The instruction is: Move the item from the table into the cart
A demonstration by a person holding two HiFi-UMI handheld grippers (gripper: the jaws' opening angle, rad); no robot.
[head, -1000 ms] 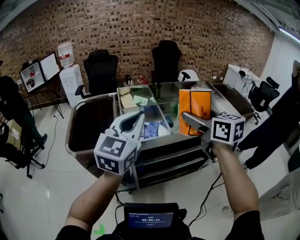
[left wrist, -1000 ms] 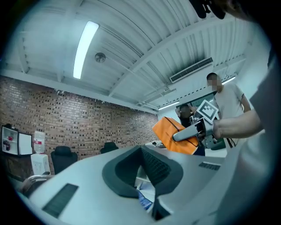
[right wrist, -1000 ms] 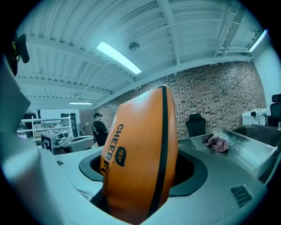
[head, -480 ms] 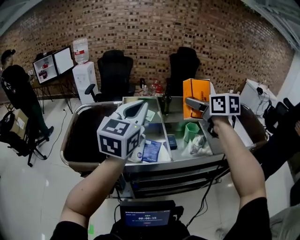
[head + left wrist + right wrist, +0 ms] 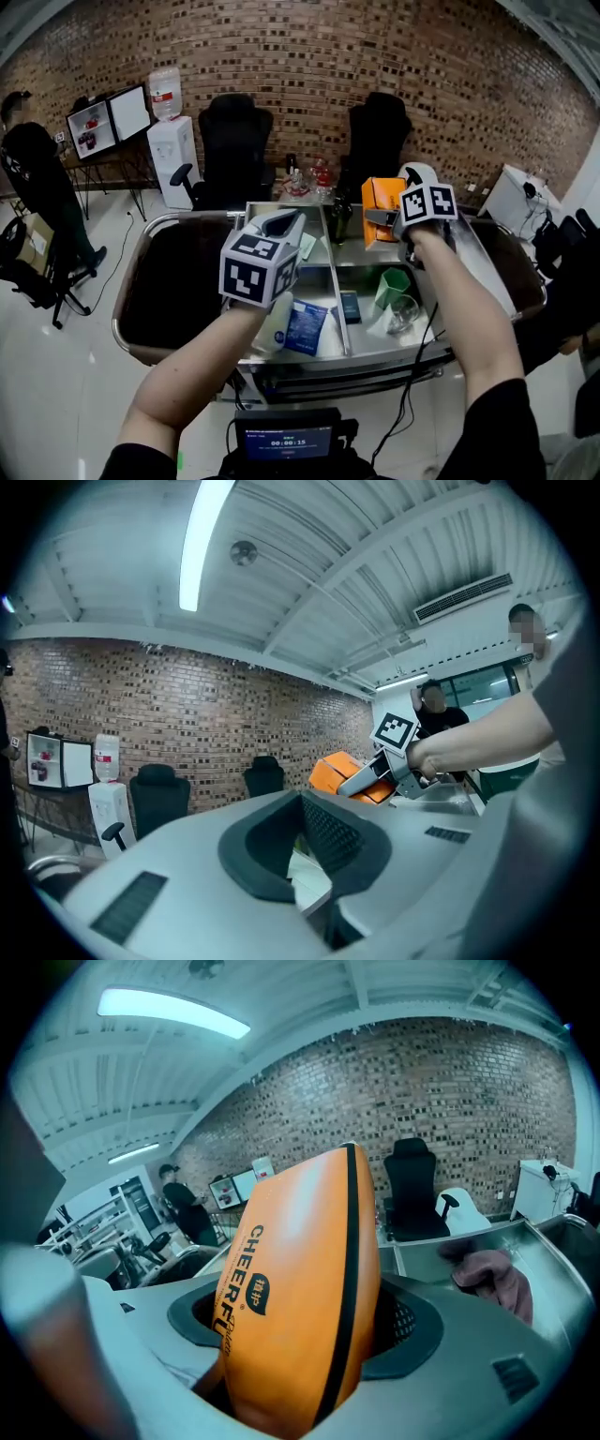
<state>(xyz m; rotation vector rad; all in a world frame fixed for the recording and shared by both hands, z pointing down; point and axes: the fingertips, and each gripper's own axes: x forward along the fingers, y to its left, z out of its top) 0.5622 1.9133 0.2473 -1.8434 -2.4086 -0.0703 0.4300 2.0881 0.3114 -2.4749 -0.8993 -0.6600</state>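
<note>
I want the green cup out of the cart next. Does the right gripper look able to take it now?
Probably not: the right gripper is full, its jaws clamped on the orange pack. The green cup itself sits uncovered.

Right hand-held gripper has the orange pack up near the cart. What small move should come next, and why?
Probably lower the orange pack a little toward the back of the right compartment of the cart before opening. The right hand-held gripper is clamped on the pack. In the head view the pack appears to hang above that compartment, behind the green cup, resting on nothing.
</note>
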